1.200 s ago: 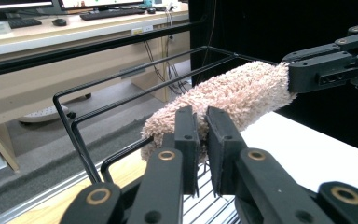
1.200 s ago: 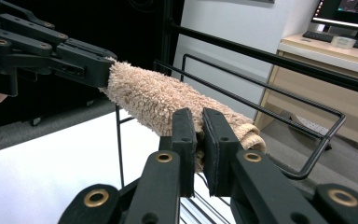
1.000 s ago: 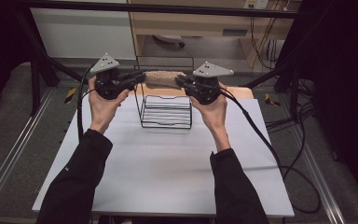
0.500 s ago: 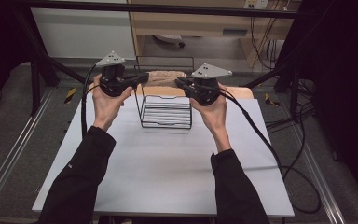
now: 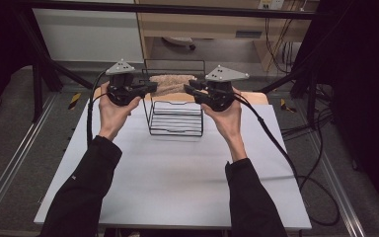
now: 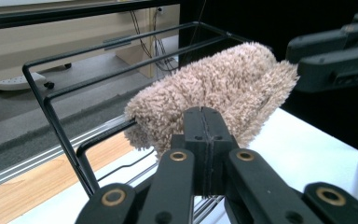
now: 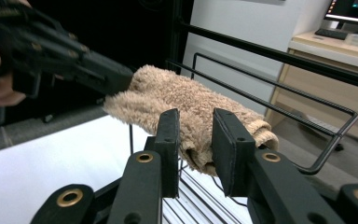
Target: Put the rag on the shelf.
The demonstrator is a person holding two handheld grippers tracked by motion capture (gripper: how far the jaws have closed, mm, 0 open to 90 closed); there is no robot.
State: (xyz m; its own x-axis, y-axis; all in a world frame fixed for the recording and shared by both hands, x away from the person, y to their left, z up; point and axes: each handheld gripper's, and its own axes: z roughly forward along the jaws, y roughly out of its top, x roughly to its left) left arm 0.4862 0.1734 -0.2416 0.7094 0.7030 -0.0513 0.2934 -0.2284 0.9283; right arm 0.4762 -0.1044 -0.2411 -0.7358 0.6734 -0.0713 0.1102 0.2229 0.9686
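A beige fluffy towel [image 5: 170,83] lies draped over the top rail of a black wire rack [image 5: 175,118] at the far middle of the white table [image 5: 177,173]. My left gripper [image 5: 153,86] is shut, its tips [image 6: 204,116] pinching the towel's [image 6: 214,88] left end. My right gripper [image 5: 187,89] is open at the towel's other end. In the right gripper view its two jaws [image 7: 196,121] stand apart, with the towel's folded end [image 7: 191,140] just beyond the gap. The left gripper [image 7: 116,74] meets the cloth on the far side.
The rack's upper rails [image 7: 284,88] run behind the towel. A wooden strip [image 5: 261,96] edges the table's far side, with a dark frame bar [image 5: 177,9] above. Cables [image 5: 276,143] trail from the right gripper across the table's right part.
The left gripper has moved right, in toward the rack, and now sits at the towel's left end. The right gripper has barely moved.
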